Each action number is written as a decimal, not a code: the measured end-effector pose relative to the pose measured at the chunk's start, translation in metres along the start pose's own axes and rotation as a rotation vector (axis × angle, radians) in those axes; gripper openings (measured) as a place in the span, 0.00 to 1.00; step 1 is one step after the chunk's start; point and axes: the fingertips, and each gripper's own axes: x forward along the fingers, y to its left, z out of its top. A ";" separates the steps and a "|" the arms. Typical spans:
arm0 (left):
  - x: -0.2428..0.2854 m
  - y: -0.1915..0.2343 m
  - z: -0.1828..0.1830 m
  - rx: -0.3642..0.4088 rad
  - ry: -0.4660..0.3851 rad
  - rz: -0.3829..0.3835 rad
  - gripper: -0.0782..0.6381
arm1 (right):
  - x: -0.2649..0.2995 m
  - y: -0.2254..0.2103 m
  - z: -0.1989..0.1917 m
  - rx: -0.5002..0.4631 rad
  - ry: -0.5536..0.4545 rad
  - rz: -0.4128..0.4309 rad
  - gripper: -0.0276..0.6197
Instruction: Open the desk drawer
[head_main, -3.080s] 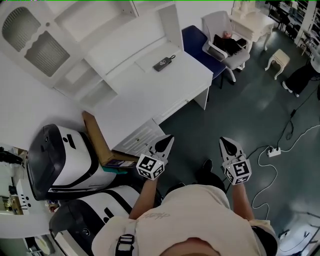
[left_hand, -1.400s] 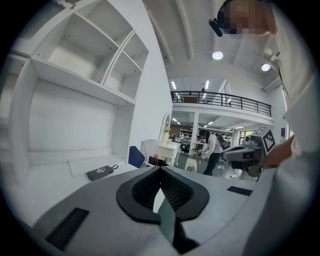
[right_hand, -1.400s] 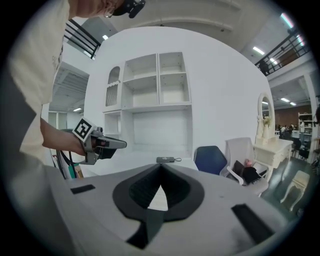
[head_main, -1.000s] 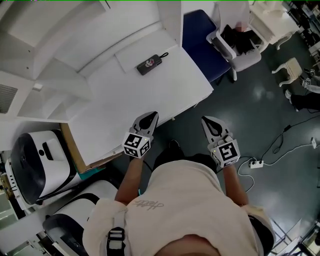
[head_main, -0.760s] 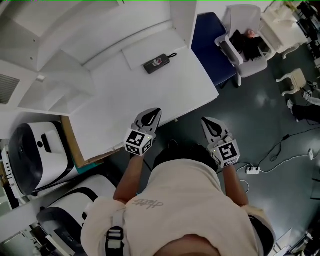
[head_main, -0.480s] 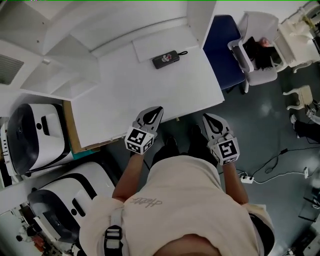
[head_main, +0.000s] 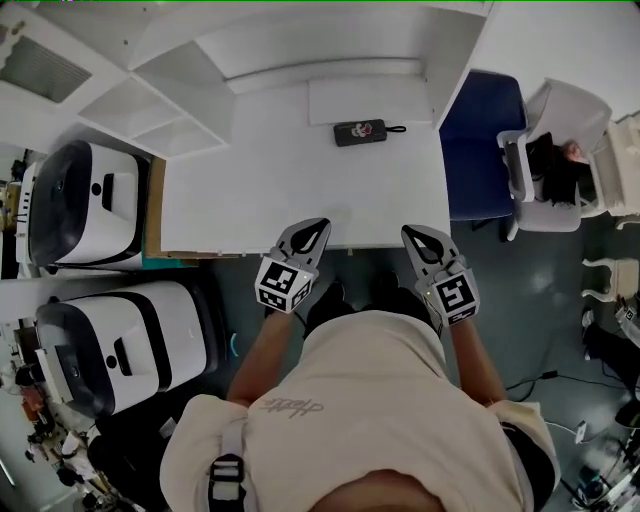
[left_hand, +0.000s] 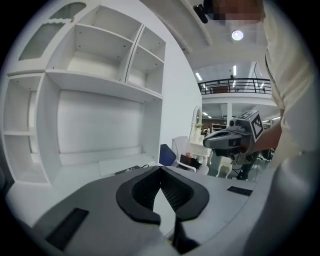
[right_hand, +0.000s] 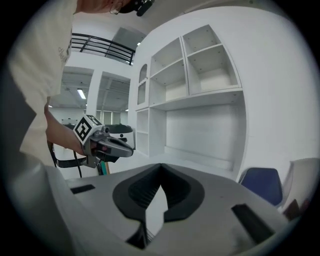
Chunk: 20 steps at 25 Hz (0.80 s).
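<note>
A white desk (head_main: 250, 190) with a shelf hutch (left_hand: 95, 85) lies right in front of me. Its drawer front is hidden under the desk top in the head view and shows in neither gripper view. My left gripper (head_main: 312, 230) is shut and empty, tips just over the desk's front edge (head_main: 350, 247). Just as shut and empty, my right gripper (head_main: 414, 236) sits at the same edge, further right. In the left gripper view the jaws (left_hand: 161, 168) meet at the tips and point over the desk top; the right gripper (right_hand: 160, 165) looks the same.
A black handheld device (head_main: 360, 132) and a flat white sheet (head_main: 370, 100) lie on the desk's back half. A blue chair (head_main: 480, 140) stands to the right. Two white machines (head_main: 85, 205) (head_main: 120, 350) and a cardboard piece (head_main: 153, 210) are to the left.
The person has turned to face the desk squarely. Both grippers have swung round with the body and now point at the front edge; the right one moved more.
</note>
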 end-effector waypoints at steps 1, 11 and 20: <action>0.002 -0.003 0.000 -0.005 -0.001 0.022 0.12 | 0.000 -0.003 -0.003 -0.005 -0.001 0.027 0.04; -0.012 -0.029 -0.016 -0.076 0.022 0.172 0.12 | 0.001 -0.013 -0.025 -0.015 0.008 0.197 0.04; -0.012 -0.028 -0.063 -0.137 0.073 0.206 0.12 | 0.016 0.000 -0.047 -0.004 0.039 0.260 0.04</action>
